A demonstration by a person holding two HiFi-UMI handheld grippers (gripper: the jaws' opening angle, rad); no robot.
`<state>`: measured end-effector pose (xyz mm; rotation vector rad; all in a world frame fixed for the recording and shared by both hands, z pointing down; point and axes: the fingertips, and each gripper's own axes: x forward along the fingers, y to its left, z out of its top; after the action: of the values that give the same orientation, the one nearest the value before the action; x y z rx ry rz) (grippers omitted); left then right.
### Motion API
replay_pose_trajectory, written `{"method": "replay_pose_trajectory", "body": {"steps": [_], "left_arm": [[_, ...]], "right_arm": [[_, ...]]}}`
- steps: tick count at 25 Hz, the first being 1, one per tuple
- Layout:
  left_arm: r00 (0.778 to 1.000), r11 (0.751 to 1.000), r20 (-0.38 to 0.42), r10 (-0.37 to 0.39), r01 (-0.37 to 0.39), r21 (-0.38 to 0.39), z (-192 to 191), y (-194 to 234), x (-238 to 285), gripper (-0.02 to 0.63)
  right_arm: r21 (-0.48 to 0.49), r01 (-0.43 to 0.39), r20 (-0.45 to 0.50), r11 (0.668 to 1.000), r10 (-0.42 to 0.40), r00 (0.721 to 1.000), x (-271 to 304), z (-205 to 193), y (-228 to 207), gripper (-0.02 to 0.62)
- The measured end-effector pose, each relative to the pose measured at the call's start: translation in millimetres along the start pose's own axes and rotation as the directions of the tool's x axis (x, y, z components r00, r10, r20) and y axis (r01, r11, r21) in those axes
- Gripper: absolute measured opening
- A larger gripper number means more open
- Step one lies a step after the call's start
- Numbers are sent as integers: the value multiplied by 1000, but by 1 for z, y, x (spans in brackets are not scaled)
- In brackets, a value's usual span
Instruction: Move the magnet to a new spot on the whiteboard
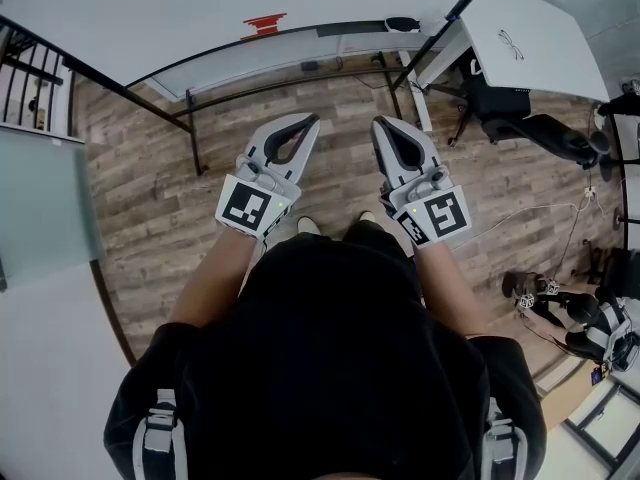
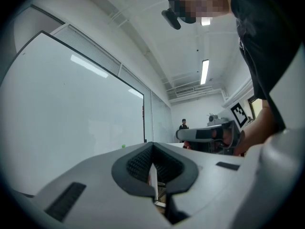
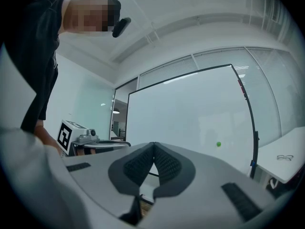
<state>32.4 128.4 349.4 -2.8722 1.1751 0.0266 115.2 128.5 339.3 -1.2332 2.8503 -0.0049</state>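
The whiteboard [image 3: 190,113] stands ahead of me on a black-framed stand, and it also fills the left of the left gripper view [image 2: 71,123]. The magnet [image 3: 218,144] is a small green dot low on the board, and the left gripper view shows the same magnet [image 2: 123,146] just above the jaws. In the head view my left gripper [image 1: 311,120] and right gripper [image 1: 378,123] are side by side over the wooden floor, both pointing at the board and well short of it. Each has its jaws closed tip to tip with nothing between them (left gripper [image 2: 152,146], right gripper [image 3: 153,144]).
The board's tray [image 1: 300,43] carries a black eraser [image 1: 402,24], with a red item [image 1: 265,21] on the board above it. To the right are a white table [image 1: 560,48] with glasses [image 1: 510,43] and a black office chair [image 1: 530,123]. Equipment [image 1: 585,318] lies on the floor. A distant person [image 2: 183,124] stands far back.
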Motion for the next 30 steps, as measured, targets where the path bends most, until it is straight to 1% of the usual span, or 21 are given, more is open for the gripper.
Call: {"method": "replay_pose_trajectory", "body": {"steps": [8,15,23,30], "left_arm": [[1000,1000,6,0,0,0,-4,13,0,1],[1000,1000,0,23,-23,-9,-6,28,21,2],[999,999,-18,32,-32,2,-12,48,71,1],[999,999,-15,33,-33,9,-15,71,138,2]], "right_arm": [[2,8,-3,1000,-8,1000,9,-6,-5,-6],[4,-10,11,1000,10,1000,26,-8,-28,-6],[15,-3,29,1000,2,1000,48,-11,-78,-6],[24,-2,39,1000,2,999,74,-12,-143,-6]]}}
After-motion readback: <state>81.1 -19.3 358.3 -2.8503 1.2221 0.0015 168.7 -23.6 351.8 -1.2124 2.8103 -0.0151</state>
